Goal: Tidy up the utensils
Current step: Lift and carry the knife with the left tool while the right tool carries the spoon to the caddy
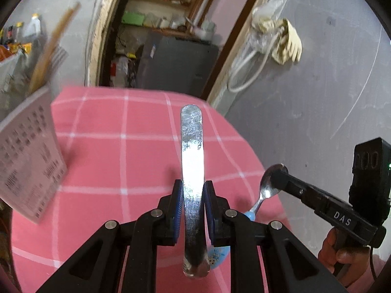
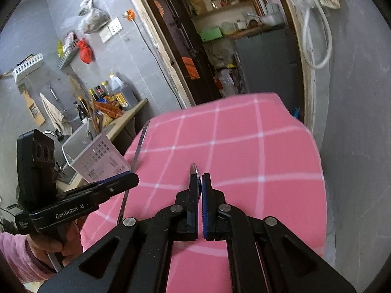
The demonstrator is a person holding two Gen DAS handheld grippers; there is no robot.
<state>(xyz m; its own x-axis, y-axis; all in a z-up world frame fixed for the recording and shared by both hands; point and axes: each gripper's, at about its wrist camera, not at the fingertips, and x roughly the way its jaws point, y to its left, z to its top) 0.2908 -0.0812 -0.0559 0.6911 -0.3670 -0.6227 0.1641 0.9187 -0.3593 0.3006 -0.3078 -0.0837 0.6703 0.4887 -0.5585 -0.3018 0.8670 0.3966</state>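
Carrying: we judge the task mid-way, two utensils in hand, none yet dropped into the holder [image 1: 27,156].
Left gripper [image 1: 193,202]: we see it pinching one flat steel handle [image 1: 191,146] above the pink cloth [image 1: 122,158].
Right gripper [image 2: 200,188]: pinching one blue-handled spoon [image 1: 271,183] by its bowl.
Holder: one; already holds chopsticks [image 1: 52,46] and a fork [image 1: 59,55].

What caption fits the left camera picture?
Left tongs clamp a flat metal utensil above the pink checked cloth.
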